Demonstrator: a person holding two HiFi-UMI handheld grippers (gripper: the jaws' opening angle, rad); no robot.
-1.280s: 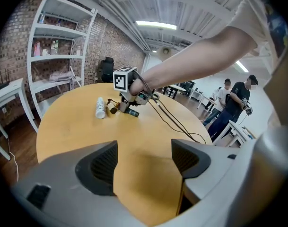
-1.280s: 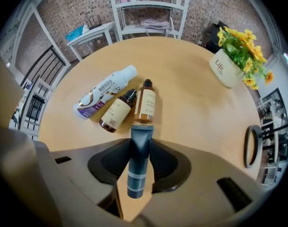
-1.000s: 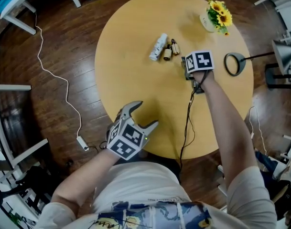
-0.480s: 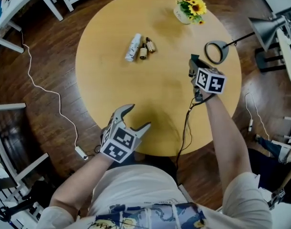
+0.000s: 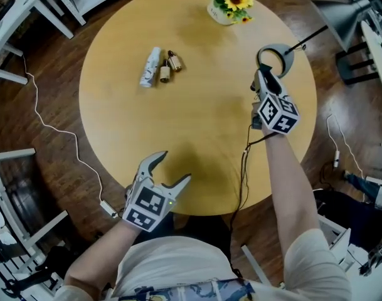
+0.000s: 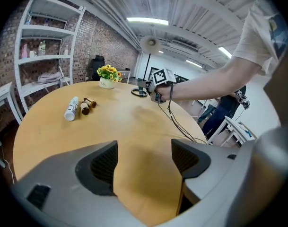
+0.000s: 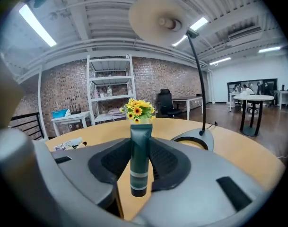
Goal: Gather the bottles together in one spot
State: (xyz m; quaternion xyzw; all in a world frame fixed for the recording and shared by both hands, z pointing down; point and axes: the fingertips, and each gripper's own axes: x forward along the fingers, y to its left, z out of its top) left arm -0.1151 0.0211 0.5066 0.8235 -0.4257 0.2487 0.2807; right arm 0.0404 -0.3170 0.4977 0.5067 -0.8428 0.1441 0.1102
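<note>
Right gripper [image 5: 263, 80] clamps green tube [image 7: 140, 150], hiding flower vase [image 5: 222, 17].

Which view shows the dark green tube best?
The right gripper view: the dark green tube stands large between the jaws. Head and left gripper views show the right gripper only; the tube cannot be made out.

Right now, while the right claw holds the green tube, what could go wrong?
The green tube is pinched between the right claw's pads and might slip out. The lamp base lies close beside that claw and could be bumped. The lying bottles may roll if nudged.
</note>
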